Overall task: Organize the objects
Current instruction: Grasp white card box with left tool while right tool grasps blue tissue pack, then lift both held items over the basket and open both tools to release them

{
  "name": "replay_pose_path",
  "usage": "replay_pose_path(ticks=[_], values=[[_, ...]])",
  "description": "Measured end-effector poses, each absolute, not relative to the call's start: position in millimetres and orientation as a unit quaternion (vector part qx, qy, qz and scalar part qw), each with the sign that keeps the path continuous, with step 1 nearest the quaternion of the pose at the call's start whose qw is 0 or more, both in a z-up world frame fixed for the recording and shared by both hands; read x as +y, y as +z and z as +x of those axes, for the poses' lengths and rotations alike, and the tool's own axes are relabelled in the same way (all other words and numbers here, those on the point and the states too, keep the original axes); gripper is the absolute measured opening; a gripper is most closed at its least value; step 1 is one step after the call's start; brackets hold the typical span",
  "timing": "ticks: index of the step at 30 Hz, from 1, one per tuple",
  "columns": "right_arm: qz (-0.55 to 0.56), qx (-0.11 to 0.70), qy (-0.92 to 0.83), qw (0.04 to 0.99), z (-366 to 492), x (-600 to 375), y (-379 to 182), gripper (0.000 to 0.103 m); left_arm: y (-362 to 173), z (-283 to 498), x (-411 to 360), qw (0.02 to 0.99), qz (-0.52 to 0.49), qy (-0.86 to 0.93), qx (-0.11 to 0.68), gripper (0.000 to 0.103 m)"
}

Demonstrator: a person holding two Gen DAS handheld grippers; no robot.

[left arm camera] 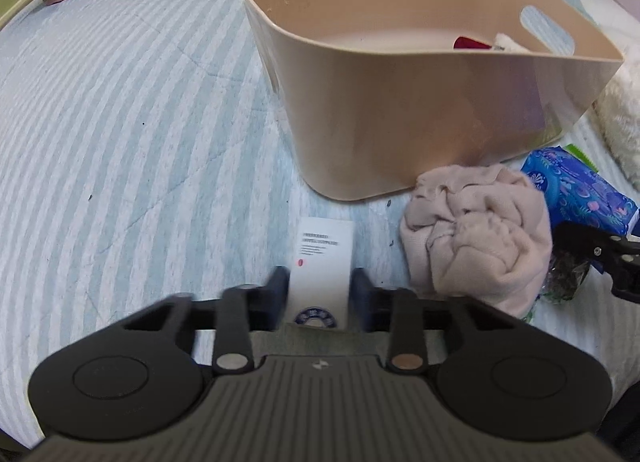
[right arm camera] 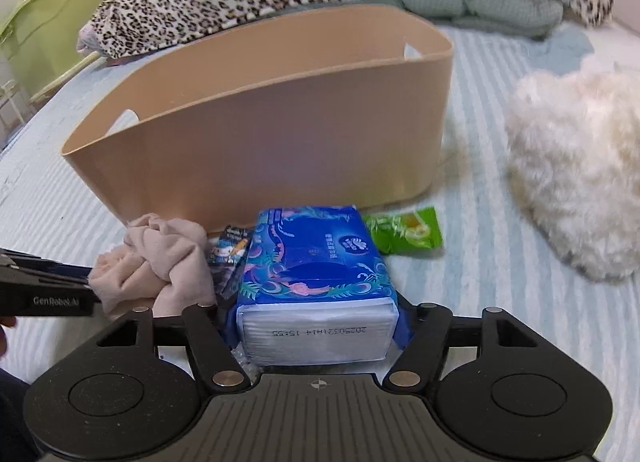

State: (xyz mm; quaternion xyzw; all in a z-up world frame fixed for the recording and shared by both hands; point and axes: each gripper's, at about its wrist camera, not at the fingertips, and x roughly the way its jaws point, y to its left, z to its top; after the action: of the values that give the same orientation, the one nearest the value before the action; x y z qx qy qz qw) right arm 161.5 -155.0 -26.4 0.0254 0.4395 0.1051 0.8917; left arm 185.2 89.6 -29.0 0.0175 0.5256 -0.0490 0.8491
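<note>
Beige tub stood nearly empty on the striped bed, sorting barely begun.

Left gripper (left arm camera: 320,286) had clamped a white box (left arm camera: 323,258); right gripper (right arm camera: 316,322) straddled a blue tissue pack (right arm camera: 316,262), grasp uncertain. Inside the tub (left arm camera: 400,101), only a red item (left arm camera: 470,43) and something white showed. Pink cloth (left arm camera: 476,229), green packet (right arm camera: 406,229) and dark packet (right arm camera: 230,258) remained just outside its near wall.

Our left gripper (left arm camera: 319,290) low over striped bedsheet (left arm camera: 120,121), near side of it, jaws closed onto white card box (left arm camera: 322,262) flanks. Our right gripper (right arm camera: 316,326) to right of left one, same sheet, jaws spread wide, astride blue tissue pack (right arm camera: 316,270), contact unclear.
</note>
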Motion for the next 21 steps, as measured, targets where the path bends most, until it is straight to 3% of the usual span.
replay_pose_path(ticks=[21], values=[[0.079,0.341,0.085,0.933,124,-185,31,0.063,37,151,92,0.895,0.011,-0.042,0.444,0.032]])
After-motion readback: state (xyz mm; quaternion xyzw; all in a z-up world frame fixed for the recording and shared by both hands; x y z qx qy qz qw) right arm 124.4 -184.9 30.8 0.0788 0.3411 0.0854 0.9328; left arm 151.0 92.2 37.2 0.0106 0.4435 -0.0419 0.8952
